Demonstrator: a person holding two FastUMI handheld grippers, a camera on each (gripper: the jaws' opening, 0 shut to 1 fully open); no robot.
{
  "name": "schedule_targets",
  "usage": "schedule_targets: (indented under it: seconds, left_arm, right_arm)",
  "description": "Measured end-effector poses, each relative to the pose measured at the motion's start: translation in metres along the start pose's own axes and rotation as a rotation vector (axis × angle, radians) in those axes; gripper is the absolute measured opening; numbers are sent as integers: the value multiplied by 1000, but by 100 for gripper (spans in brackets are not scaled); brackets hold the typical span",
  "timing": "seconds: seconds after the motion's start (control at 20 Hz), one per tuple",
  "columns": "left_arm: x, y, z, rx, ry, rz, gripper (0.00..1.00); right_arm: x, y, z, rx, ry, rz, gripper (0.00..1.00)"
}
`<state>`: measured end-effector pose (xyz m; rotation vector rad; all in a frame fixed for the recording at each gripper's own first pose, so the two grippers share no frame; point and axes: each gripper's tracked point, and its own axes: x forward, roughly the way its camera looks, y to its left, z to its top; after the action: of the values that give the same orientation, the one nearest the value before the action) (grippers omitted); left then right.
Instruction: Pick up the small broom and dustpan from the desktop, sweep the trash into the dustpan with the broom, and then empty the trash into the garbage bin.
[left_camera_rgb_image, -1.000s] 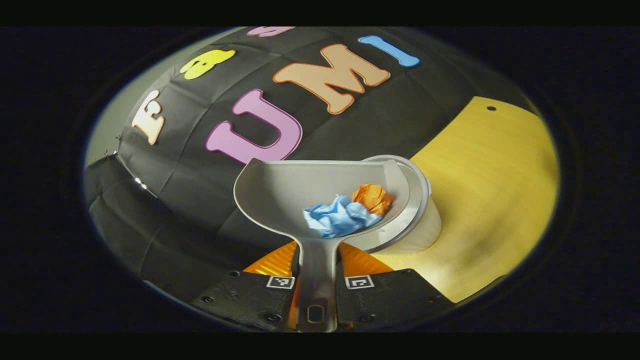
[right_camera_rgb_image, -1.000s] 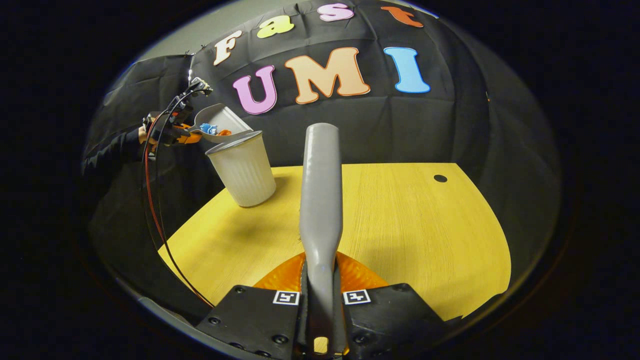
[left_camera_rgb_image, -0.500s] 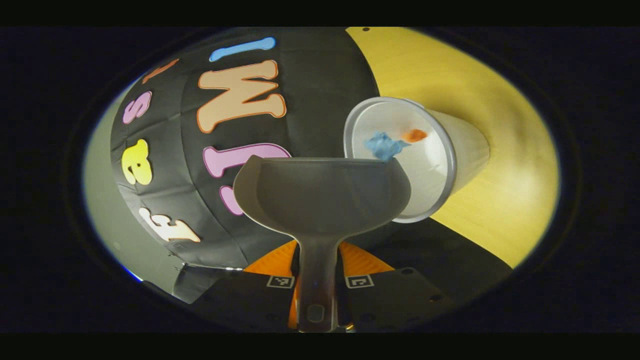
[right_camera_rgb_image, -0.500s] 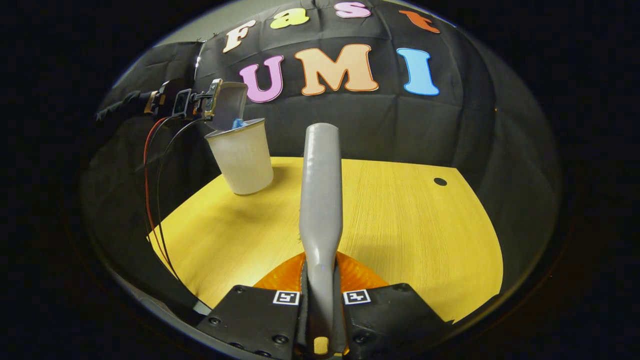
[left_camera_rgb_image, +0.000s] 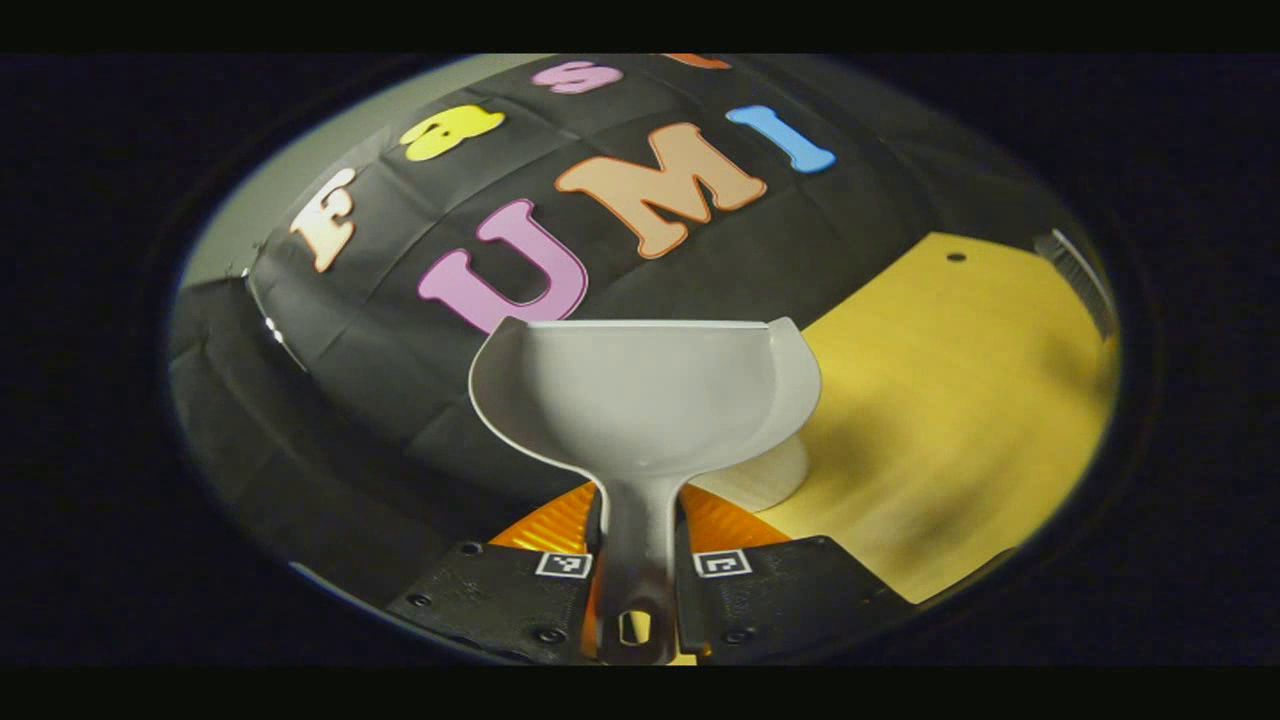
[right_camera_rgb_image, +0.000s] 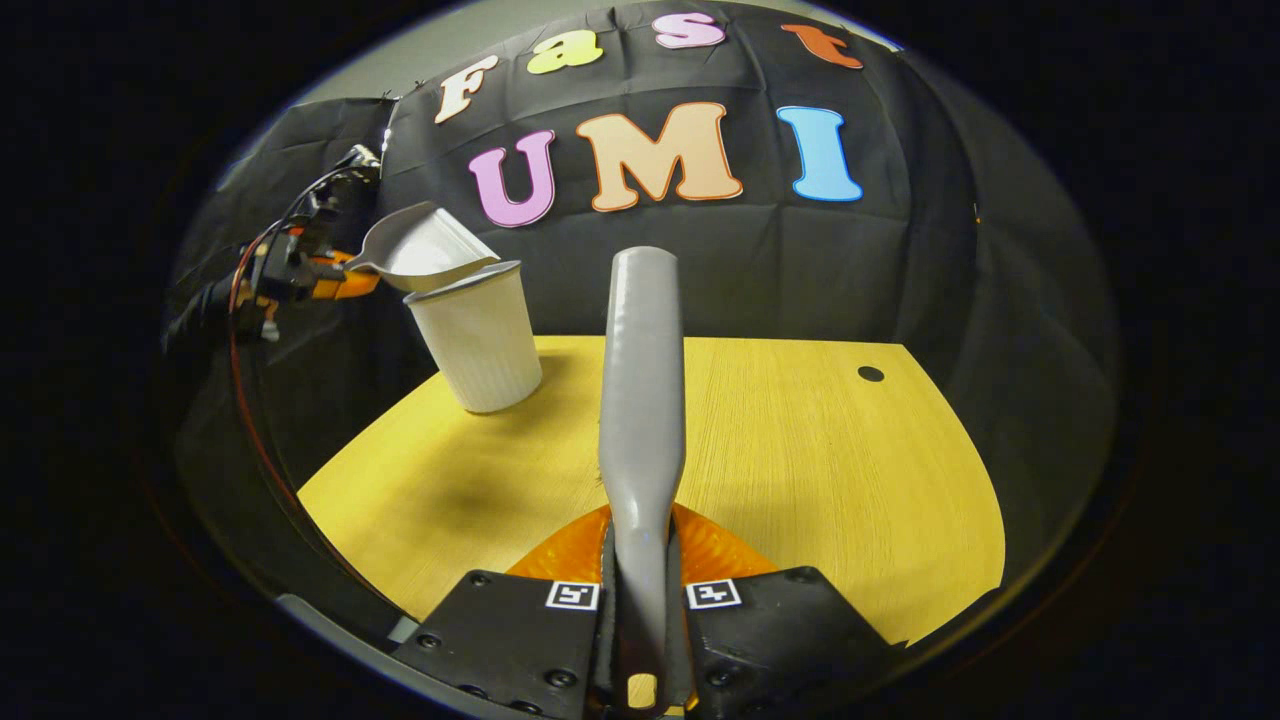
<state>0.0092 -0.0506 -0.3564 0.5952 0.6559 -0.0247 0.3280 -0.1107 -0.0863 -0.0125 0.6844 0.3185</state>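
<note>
Both grippers clamped: dustpan (left_camera_rgb_image: 640, 400) seemingly empty over bin (right_camera_rgb_image: 476, 338), broom (right_camera_rgb_image: 641, 400).

Smooth plastic dustpan (left_camera_rgb_image: 640, 395); wood-grain desktop (right_camera_rgb_image: 800, 470)

A yellow, wood-grained worktop (right_camera_rgb_image: 800, 470) with a curved far edge is seen in the right gripper view, set against the black cloth wall. 1 small dark round hole (right_camera_rgb_image: 870, 374) is cut into it near the far right corner. 1 white, ribbed plastic garbage bin (right_camera_rgb_image: 480, 335), tapered toward its base, is stood upright directly on the worktop at its far left corner. In the left gripper view, the worktop (left_camera_rgb_image: 960, 400) is shown with the hole (left_camera_rgb_image: 956, 257) near its far edge.
</note>
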Motion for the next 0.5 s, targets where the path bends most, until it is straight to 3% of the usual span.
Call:
schedule_targets:
  seconds: [0.3,0.5]
  left_arm:
    - [-30,-147,-17,-316,-3,-183,23]
    - [-35,-209,-73,-398,135,-233,23]
  right_arm:
    - [19,-10,-14,18,44,-105,17]
    - [40,-23,-53,24,173,-201,17]
